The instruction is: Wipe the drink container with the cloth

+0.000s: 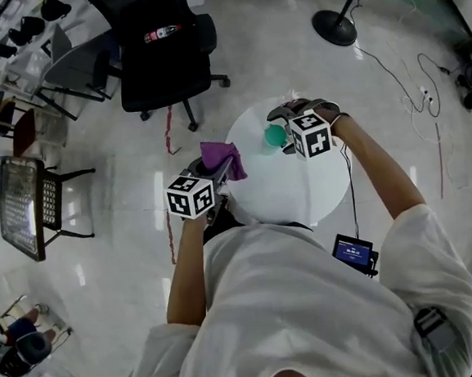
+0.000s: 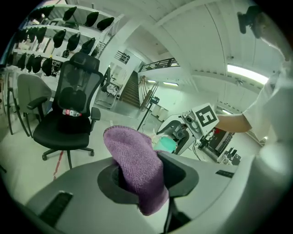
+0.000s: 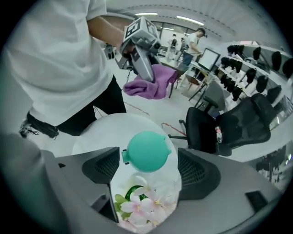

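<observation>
Left tool (image 2: 146, 176), forearm forward at the table edge, clenched on a purple terry cloth (image 2: 135, 160); right tool (image 3: 145, 170), arm outstretched, jaws released either side of a white flower-printed drink container with teal domed lid (image 3: 146, 153) on the round white table (image 1: 302, 190); glossy pale floor (image 1: 111, 260), black office chair (image 1: 159, 55).

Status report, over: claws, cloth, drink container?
Left claw shut on purple terry cloth. Right claw open around white flowered bottle with green lid, upright on round white table. Cloth off the bottle, nothing between.
</observation>
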